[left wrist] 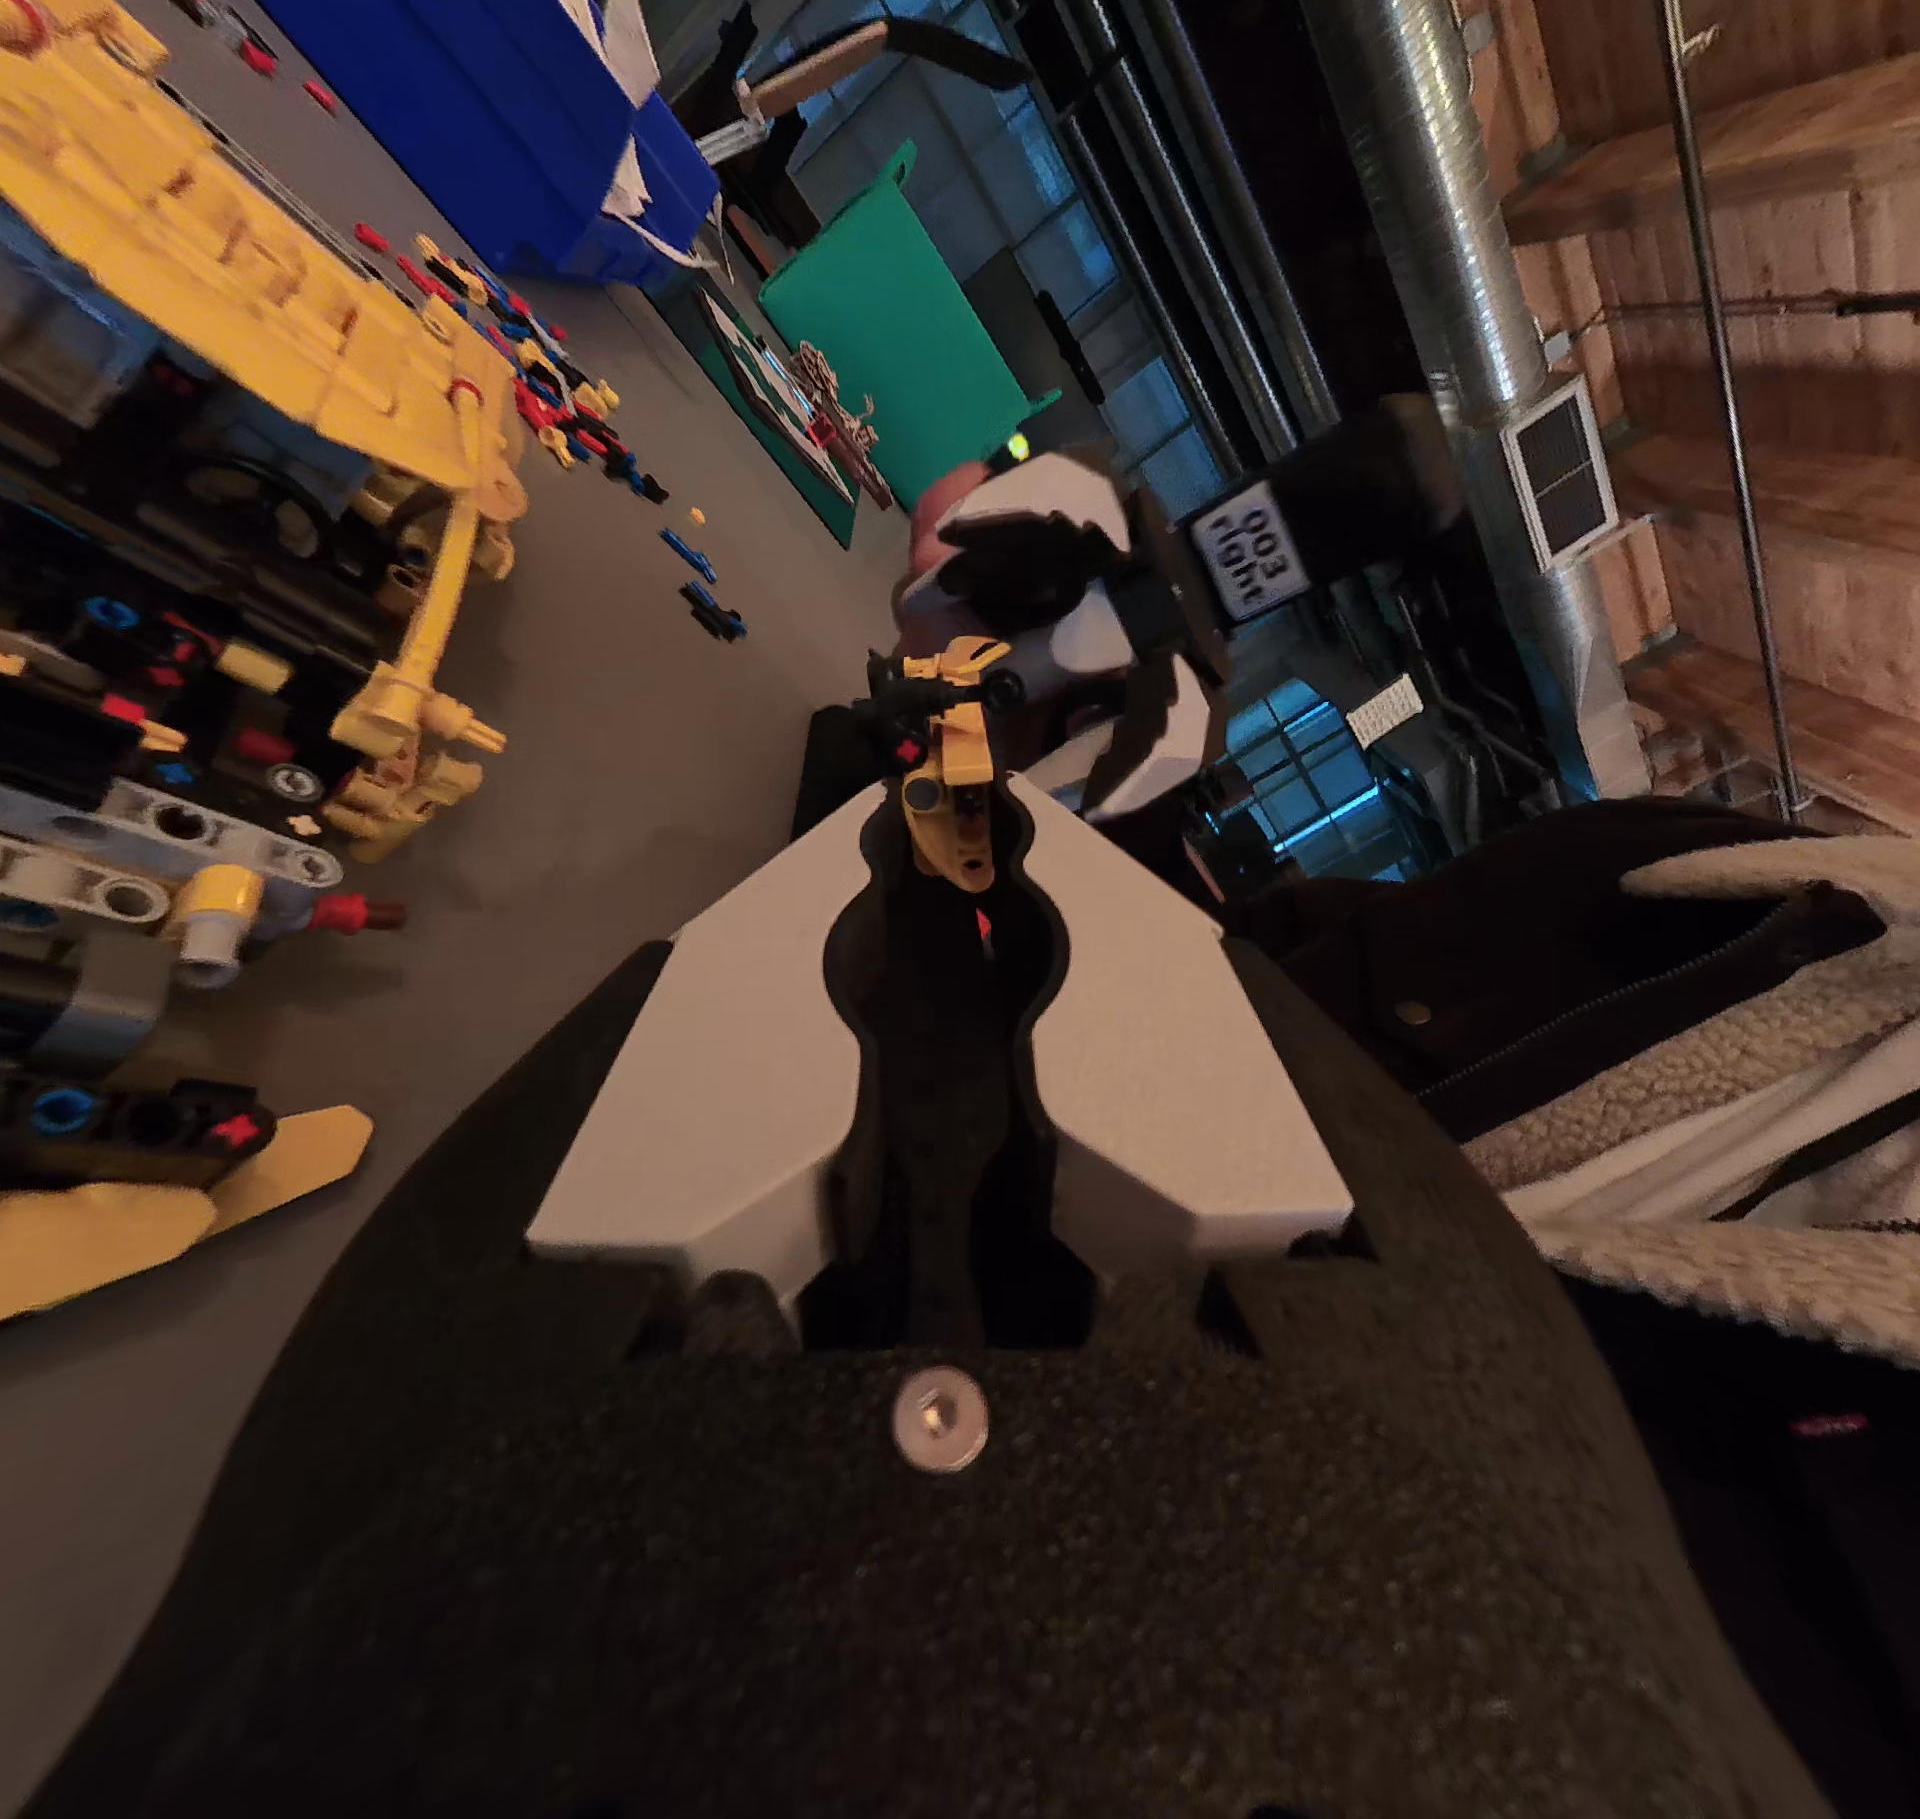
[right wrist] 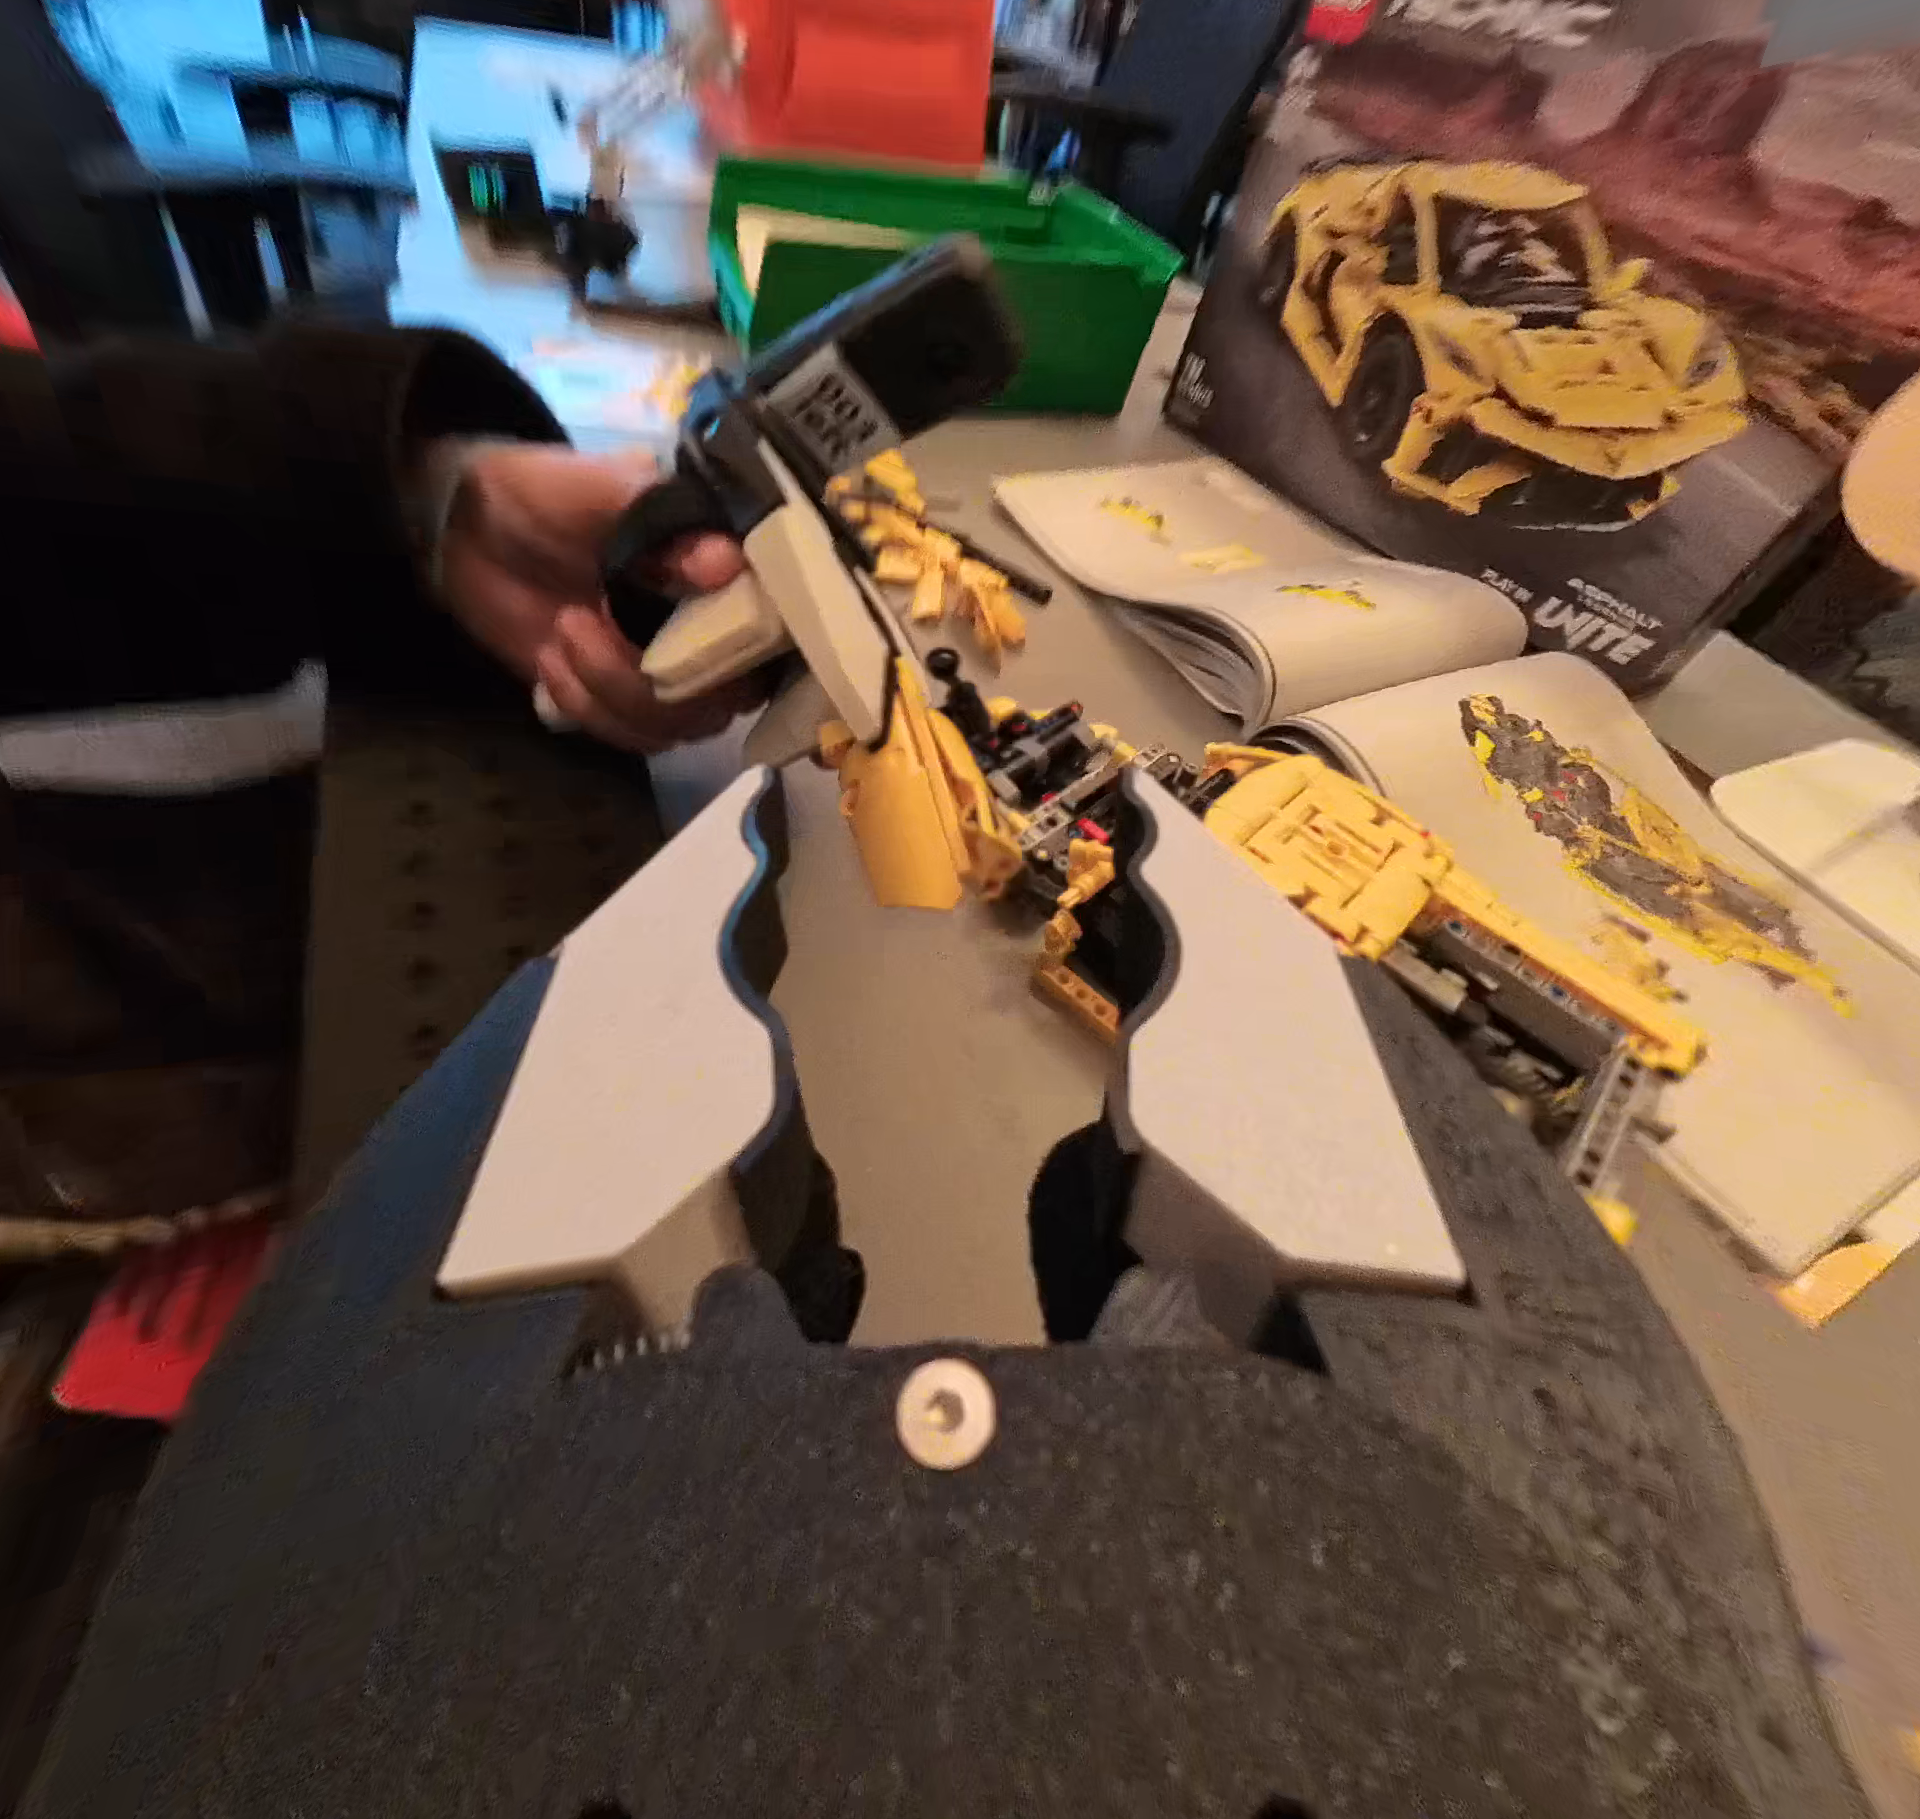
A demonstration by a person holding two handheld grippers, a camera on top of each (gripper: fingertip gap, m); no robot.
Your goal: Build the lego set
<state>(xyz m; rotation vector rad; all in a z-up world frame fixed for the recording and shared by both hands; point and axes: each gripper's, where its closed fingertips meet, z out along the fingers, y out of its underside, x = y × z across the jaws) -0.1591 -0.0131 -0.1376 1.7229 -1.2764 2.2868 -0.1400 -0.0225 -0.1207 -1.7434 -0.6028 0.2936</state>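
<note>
My left gripper (left wrist: 943,795) is shut on a small yellow and black lego sub-assembly (left wrist: 951,730) and holds it in the air, off the table. In the right wrist view the left gripper (right wrist: 883,720) is held by a hand, with the yellow sub-assembly (right wrist: 914,824) hanging from its tips. My right gripper (right wrist: 951,793) is open and empty, just in front of that piece; it also shows in the left wrist view (left wrist: 1039,606). The partly built yellow car (right wrist: 1351,865) lies on the table; its near end shows between my right fingers. It also shows in the left wrist view (left wrist: 260,522).
An open instruction booklet (right wrist: 1299,606) lies under and behind the car, with the set's box (right wrist: 1558,335) standing behind it. A green bin (right wrist: 1039,315) and a pile of yellow parts (right wrist: 935,554) sit farther back. Loose small pieces (left wrist: 540,387) and a blue bin (left wrist: 447,55) lie by the car. Left and right tips are no more than a few centimetres apart.
</note>
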